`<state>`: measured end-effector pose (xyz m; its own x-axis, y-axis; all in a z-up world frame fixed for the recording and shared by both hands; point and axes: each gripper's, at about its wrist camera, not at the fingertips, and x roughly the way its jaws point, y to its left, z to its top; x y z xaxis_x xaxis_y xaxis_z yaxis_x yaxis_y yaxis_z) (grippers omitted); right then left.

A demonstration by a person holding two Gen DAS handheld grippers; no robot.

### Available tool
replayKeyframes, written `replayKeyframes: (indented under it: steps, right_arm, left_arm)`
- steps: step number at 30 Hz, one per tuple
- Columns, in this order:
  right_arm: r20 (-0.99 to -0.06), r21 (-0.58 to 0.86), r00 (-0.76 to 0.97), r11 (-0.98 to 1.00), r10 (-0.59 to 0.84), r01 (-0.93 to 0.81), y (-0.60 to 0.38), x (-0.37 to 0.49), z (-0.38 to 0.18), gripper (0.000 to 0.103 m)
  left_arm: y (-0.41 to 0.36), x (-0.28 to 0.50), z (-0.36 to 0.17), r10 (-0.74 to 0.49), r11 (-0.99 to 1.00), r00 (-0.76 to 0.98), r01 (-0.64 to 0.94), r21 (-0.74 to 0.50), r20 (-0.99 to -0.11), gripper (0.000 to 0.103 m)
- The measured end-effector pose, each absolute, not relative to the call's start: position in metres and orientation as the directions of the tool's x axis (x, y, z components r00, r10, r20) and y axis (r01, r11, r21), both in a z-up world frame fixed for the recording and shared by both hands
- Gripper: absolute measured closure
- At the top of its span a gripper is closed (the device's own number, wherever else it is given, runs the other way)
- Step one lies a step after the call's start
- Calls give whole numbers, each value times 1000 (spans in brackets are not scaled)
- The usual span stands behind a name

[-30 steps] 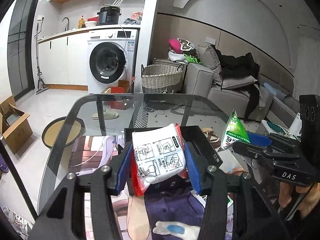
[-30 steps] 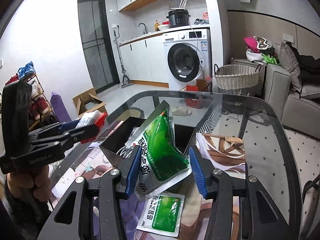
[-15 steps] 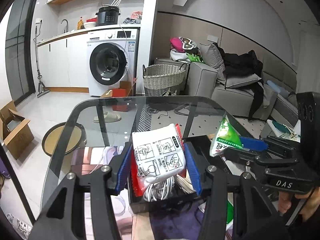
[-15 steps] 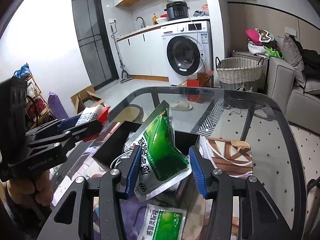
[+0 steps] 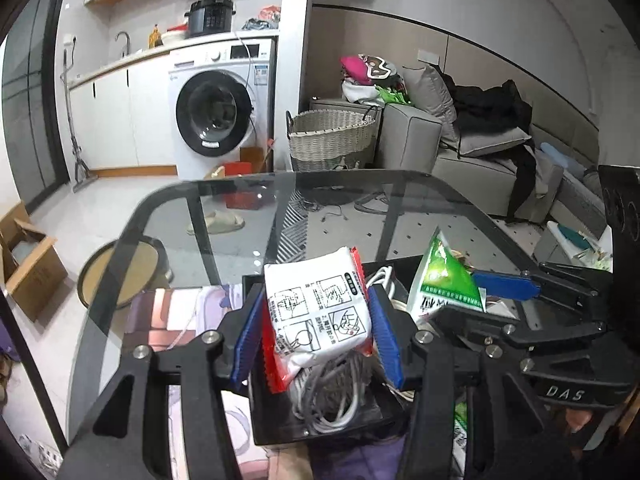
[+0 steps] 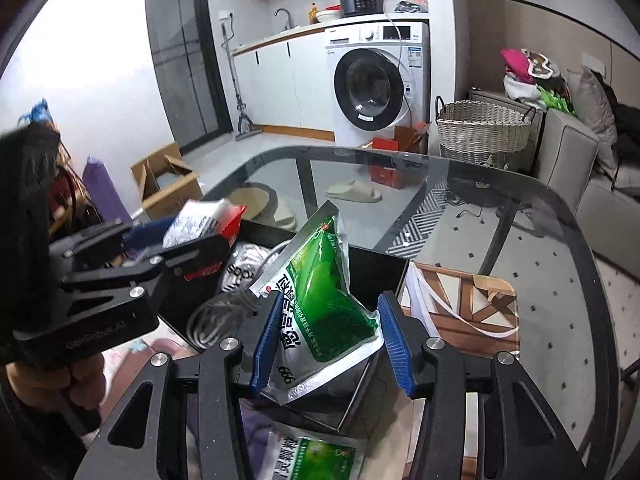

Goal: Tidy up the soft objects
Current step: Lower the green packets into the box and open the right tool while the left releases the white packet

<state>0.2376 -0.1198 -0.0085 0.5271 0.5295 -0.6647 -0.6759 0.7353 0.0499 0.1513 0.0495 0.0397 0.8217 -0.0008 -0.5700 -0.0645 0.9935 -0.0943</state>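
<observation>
My left gripper (image 5: 316, 336) is shut on a white and red packet (image 5: 316, 312) and holds it over the black box (image 5: 320, 424), which has coiled white cables (image 5: 336, 388) in it. My right gripper (image 6: 330, 340) is shut on a green and silver pouch (image 6: 320, 300) and holds it over the same black box (image 6: 376, 264). The right gripper shows in the left wrist view (image 5: 460, 296) with the pouch (image 5: 444, 280). The left gripper shows in the right wrist view (image 6: 188, 240) with the packet (image 6: 204, 220).
The box stands on a glass table (image 5: 340, 208) over a patterned mat (image 6: 460, 300). A second green pouch (image 6: 316, 456) lies on the table in front of the box. A wicker basket (image 5: 332, 140), washing machine (image 5: 220, 108) and sofa (image 5: 480, 152) stand beyond.
Both grippers have moved forward with their packets, from in front of the box to over it. The box and its cables now lie directly under the fingers.
</observation>
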Motion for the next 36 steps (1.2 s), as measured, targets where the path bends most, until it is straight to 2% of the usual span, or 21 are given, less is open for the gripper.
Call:
replayKeyframes:
  steps: [13, 15, 19, 32, 36]
  right_arm:
    - [-712, -31, 518, 716, 474, -698, -95, 239, -26, 54]
    - [-719, -32, 511, 712, 471, -701, -92, 240, -25, 51]
    - [-727, -17, 489, 699, 482, -714, -92, 238, -23, 36]
    - [-691, -74, 564, 732, 452, -677, -105, 236, -15, 35]
    - [-661, -48, 588, 755, 467, -654, -121, 235, -6, 24]
  left_arm:
    - [50, 156, 31, 0, 995, 808, -58, -79, -590, 53]
    - [49, 157, 30, -4, 996, 806, -52, -77, -592, 53]
    - [48, 157, 30, -13, 996, 803, -41, -77, -595, 53]
    - [46, 158, 26, -10, 997, 799, -40, -70, -602, 53]
    - [45, 158, 26, -16, 997, 805, -31, -69, -594, 53]
